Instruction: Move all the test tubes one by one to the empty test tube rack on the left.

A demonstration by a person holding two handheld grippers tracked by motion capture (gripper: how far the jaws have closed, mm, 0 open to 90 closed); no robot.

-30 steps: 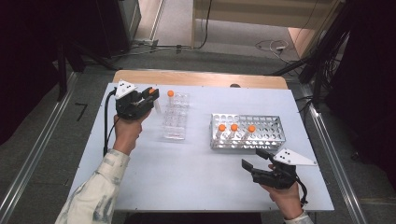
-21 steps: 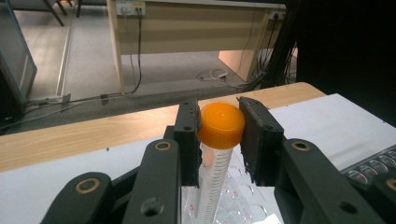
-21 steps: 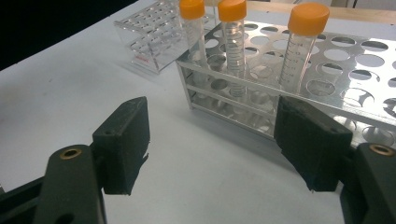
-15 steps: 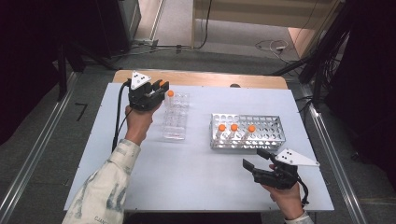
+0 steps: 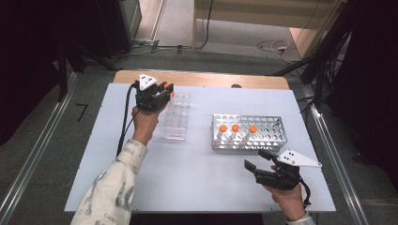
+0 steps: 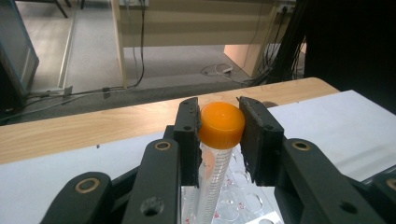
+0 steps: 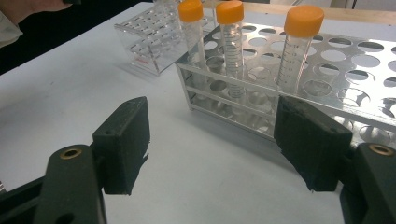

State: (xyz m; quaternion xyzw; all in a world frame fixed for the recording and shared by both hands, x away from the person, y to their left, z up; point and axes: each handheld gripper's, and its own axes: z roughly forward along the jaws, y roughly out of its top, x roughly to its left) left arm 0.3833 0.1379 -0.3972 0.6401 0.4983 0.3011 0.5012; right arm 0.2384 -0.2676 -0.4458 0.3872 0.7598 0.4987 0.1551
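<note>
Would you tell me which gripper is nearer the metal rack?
Right: the right gripper sits just in front of the metal rack; the left gripper is over the clear rack.

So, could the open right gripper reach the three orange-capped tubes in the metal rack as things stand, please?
Probably yes: the right gripper is open, nothing between it and the tubes in the near row of the rack.

A pale blue-white table (image 5: 197,178) with a wooden far edge carries 2 racks. The clear plastic rack (image 5: 176,117) stands just beside and below the left gripper (image 5: 165,90), toward its right. The metal rack (image 5: 248,132), with 3 orange-capped tubes (image 5: 234,128) in it, stands just ahead of the right gripper (image 5: 256,159).
</note>
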